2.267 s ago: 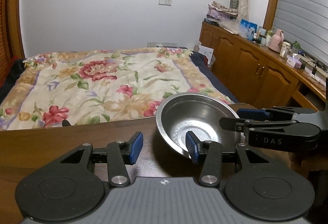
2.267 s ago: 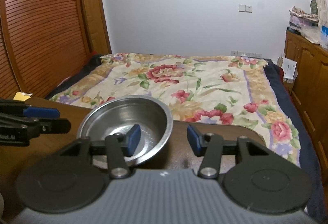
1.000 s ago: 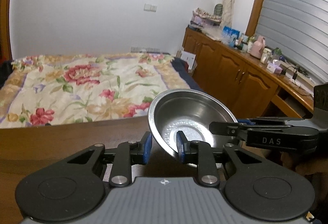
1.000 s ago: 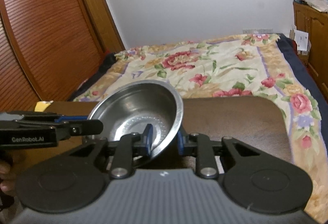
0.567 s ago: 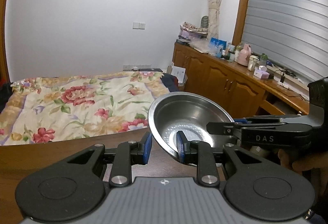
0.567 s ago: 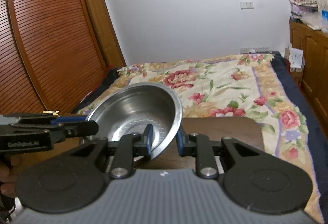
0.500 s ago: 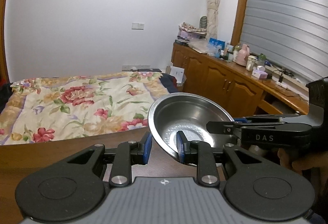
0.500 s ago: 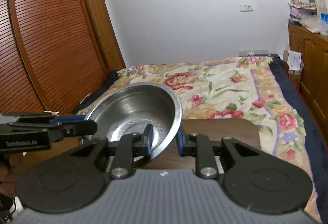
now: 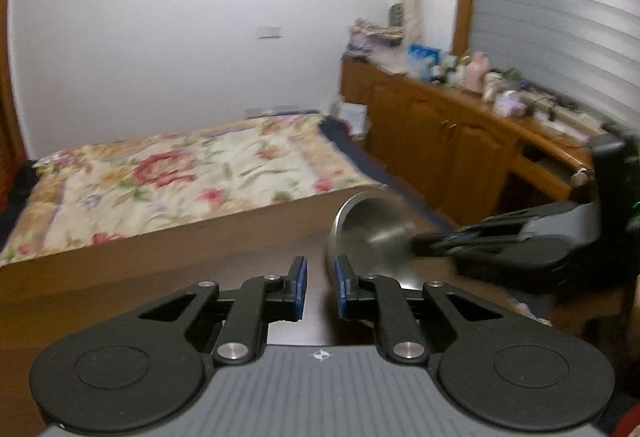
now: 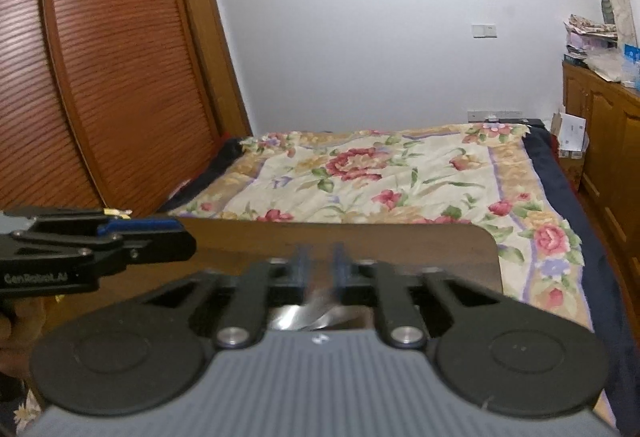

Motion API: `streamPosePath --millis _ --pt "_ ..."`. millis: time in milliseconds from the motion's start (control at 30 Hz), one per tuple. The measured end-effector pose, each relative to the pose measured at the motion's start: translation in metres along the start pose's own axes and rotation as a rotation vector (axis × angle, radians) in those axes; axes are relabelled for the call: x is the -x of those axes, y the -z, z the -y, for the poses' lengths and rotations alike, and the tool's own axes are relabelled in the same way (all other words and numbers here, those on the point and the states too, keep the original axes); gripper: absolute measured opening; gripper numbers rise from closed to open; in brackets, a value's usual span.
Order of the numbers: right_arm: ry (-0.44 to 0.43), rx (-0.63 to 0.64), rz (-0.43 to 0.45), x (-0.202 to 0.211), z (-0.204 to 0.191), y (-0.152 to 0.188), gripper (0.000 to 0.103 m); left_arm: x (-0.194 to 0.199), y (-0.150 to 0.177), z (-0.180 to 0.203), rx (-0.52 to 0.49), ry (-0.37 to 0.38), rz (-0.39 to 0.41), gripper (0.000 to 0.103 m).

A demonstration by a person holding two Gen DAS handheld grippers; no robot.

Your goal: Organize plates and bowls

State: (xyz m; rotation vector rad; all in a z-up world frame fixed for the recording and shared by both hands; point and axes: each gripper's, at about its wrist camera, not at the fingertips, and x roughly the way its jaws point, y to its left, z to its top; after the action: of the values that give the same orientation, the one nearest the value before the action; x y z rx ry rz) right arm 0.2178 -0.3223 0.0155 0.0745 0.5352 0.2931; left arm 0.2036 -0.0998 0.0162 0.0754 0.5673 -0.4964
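The steel bowl point(image 9: 372, 233) is tipped on its side and blurred, just over the dark wooden table point(image 9: 200, 265). It lies right of my left gripper point(image 9: 320, 277), whose jaws are closing with only a narrow gap and nothing between the pads. My right gripper point(image 9: 416, 239) reaches in from the right, its tip at the bowl's outer wall. In the right wrist view my right gripper point(image 10: 319, 265) is shut and blurred. The bowl point(image 10: 316, 311) shows only as a silver smear below its fingers. The left gripper point(image 10: 188, 237) reaches in from the left.
A bed with a floral quilt point(image 10: 380, 173) lies beyond the table's point(image 10: 400, 241) far edge. A wooden cabinet point(image 9: 460, 149) crowded with bottles runs along the right wall. A louvred wardrobe point(image 10: 100, 77) stands on the left.
Both grippers were clamped on the bowl's rim and held it up level. Now the bowl is out of both, tipped over and lower, and both pairs of jaws stand narrower.
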Motion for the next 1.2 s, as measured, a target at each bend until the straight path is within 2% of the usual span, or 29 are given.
streamPosePath --millis 33,67,133,267,333,400,467,533,667,867,1033,1200 --pt "0.06 0.018 -0.015 -0.009 -0.004 0.006 0.0 -0.001 0.002 -0.007 0.007 0.001 0.01 0.018" --pt "0.083 0.057 -0.044 -0.022 -0.005 0.013 0.0 -0.007 0.001 -0.012 -0.003 -0.008 0.0 0.02" --pt "0.079 0.022 -0.081 -0.036 0.006 0.019 0.0 -0.021 0.001 -0.026 0.025 -0.002 -0.015 0.023" --pt "0.038 0.033 -0.015 -0.035 0.026 0.022 0.001 -0.051 -0.003 -0.034 0.059 0.03 -0.059 0.03" --pt "0.059 0.02 -0.019 -0.043 0.034 0.023 0.005 -0.061 -0.007 -0.031 0.063 0.044 -0.068 0.031" --pt "0.041 0.0 -0.005 -0.049 0.043 0.022 0.006 -0.067 -0.011 -0.027 0.07 0.071 -0.065 0.034" --pt "0.043 0.017 -0.028 -0.057 0.042 0.021 0.01 -0.074 -0.013 -0.023 0.069 0.082 -0.074 0.034" --pt "0.034 0.053 -0.04 -0.057 0.036 0.024 0.01 -0.083 -0.016 -0.016 0.055 0.085 -0.089 0.034" --pt "0.0 0.053 -0.119 -0.068 0.033 0.024 0.01 -0.092 -0.019 -0.014 0.057 0.104 -0.094 0.034" --pt "-0.056 0.034 -0.186 -0.08 0.036 0.022 0.01 -0.103 -0.017 -0.007 0.043 0.116 -0.11 0.035" --pt "-0.084 0.019 -0.127 -0.07 0.041 0.021 0.011 -0.109 -0.017 -0.001 0.037 0.131 -0.12 0.035" --pt "-0.013 0.029 -0.033 -0.046 0.051 0.017 0.018 -0.114 -0.019 0.002 0.032 0.145 -0.127 0.035"
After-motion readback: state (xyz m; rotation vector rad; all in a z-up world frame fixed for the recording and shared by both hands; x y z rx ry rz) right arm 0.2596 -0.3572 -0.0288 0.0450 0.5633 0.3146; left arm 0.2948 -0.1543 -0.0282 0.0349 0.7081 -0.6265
